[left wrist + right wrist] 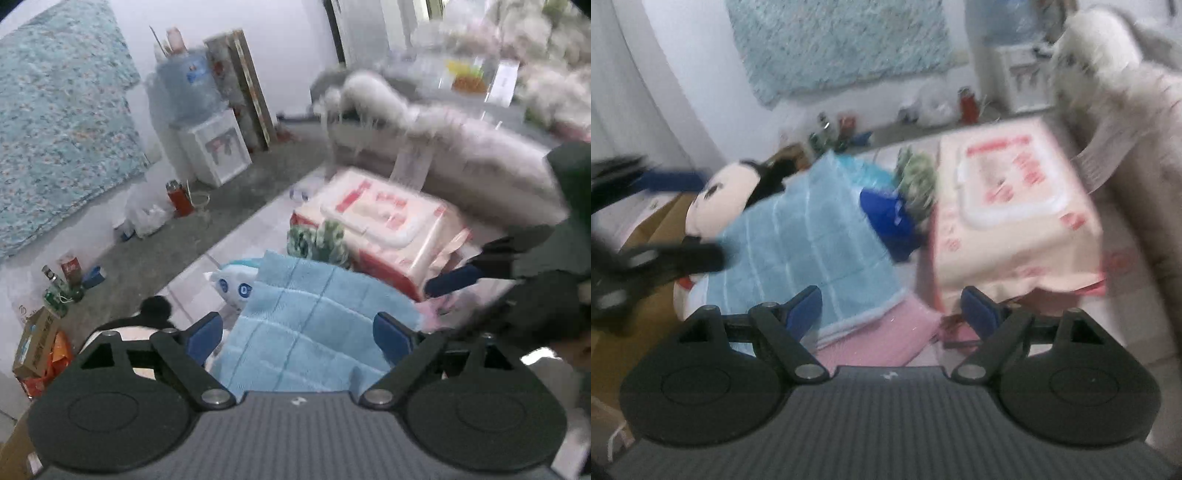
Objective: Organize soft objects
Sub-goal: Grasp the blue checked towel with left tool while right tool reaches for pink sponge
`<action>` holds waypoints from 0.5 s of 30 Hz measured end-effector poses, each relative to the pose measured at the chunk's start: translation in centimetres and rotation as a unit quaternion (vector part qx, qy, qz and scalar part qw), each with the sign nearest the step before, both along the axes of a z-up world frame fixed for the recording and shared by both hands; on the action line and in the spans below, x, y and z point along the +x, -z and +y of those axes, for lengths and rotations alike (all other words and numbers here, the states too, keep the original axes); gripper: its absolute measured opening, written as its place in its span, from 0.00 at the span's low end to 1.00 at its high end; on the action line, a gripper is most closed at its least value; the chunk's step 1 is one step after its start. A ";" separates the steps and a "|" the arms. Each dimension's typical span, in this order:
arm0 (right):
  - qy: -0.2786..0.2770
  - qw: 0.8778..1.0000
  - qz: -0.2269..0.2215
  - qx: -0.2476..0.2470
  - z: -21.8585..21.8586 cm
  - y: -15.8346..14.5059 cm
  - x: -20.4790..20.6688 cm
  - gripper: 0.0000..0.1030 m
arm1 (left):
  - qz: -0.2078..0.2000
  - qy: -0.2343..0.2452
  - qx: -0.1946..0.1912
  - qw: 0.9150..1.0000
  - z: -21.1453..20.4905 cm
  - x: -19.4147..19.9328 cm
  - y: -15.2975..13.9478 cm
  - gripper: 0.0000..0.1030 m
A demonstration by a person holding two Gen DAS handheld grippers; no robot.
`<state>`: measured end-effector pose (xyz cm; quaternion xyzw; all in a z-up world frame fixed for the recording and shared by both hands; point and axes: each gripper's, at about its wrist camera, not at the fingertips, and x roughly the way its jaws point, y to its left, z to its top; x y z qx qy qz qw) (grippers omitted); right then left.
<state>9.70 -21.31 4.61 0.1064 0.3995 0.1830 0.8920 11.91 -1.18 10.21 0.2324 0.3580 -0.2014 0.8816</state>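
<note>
Light blue terry cloth, a folded towel [314, 321] with a grid of stitched lines, lies at the lower centre of the left wrist view, and in the right wrist view it sits left of centre [809, 236] on top of a pink cloth [886, 339]. Both pictures are blurred. The left gripper [299, 332] hangs above the towel with its jaws wide apart and nothing between the blue pads; the towel shows through the gap, not pinched. The right gripper [892, 310] is likewise spread wide and holds nothing, its pads above the edge of the towel and the pink cloth.

A plush toy with a pale face and black ears [720, 195] lies at the towel's left edge in the right wrist view. A small white and blue plush with round eyes [232, 284] peeks out from under the towel's far left corner in the left wrist view. A green and white patterned bundle [317, 240] sits just beyond the towel, beside a large pack of tissues in red and cream wrapping [391, 229], which fills the centre right. Behind the pack runs a pale fluffy sofa [480, 155]. At the upper left stand a water dispenser [199, 122] and a hanging teal patterned blanket [62, 122]. A cardboard box [37, 343] sits at the lower left on the floor.
</note>
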 end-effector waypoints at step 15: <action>0.002 0.998 0.035 0.046 -2.2 1.0 -1.5 0.84 | 0.027 -0.050 -0.013 0.998 1.0 0.2 -0.3 0.13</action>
